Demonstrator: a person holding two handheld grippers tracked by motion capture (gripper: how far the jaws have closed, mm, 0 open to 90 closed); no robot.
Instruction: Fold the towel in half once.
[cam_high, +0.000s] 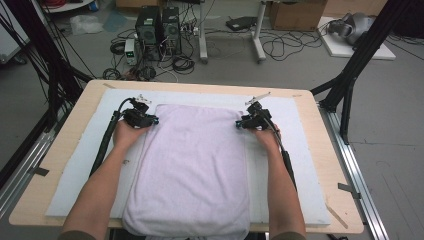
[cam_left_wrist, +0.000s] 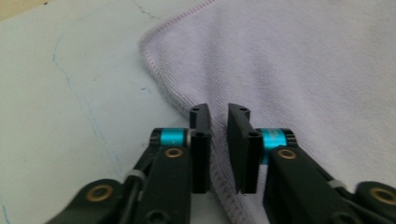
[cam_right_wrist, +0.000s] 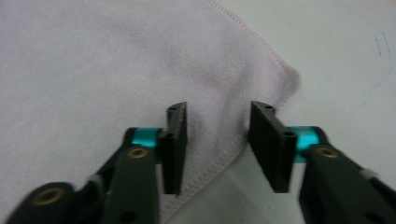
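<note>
Looking down from the high view, a pale lilac towel (cam_high: 192, 165) lies flat on a white mat (cam_high: 75, 170) covering the bench (cam_high: 65, 135), its near end reaching the bench's near edge. The left gripper (cam_high: 150, 120) sits at the towel's far left corner and the right gripper (cam_high: 242, 122) at its far right corner, each held by a hand coming up along the towel's sides.

Along the left gripper view, the left gripper (cam_left_wrist: 218, 116) has its jaws drawn close with a narrow gap left, straddling the towel's stitched hem (cam_left_wrist: 161, 88); the pads do not seem to press the cloth yet.

Along the right gripper view, the right gripper (cam_right_wrist: 217, 116) stands wider apart, the hem (cam_right_wrist: 224, 161) passing between its jaws untouched.

Being soft, light and limp, the towel should drape and sag once lifted, so pinching both far corners at the firmer hem looks the surest hold.
</note>
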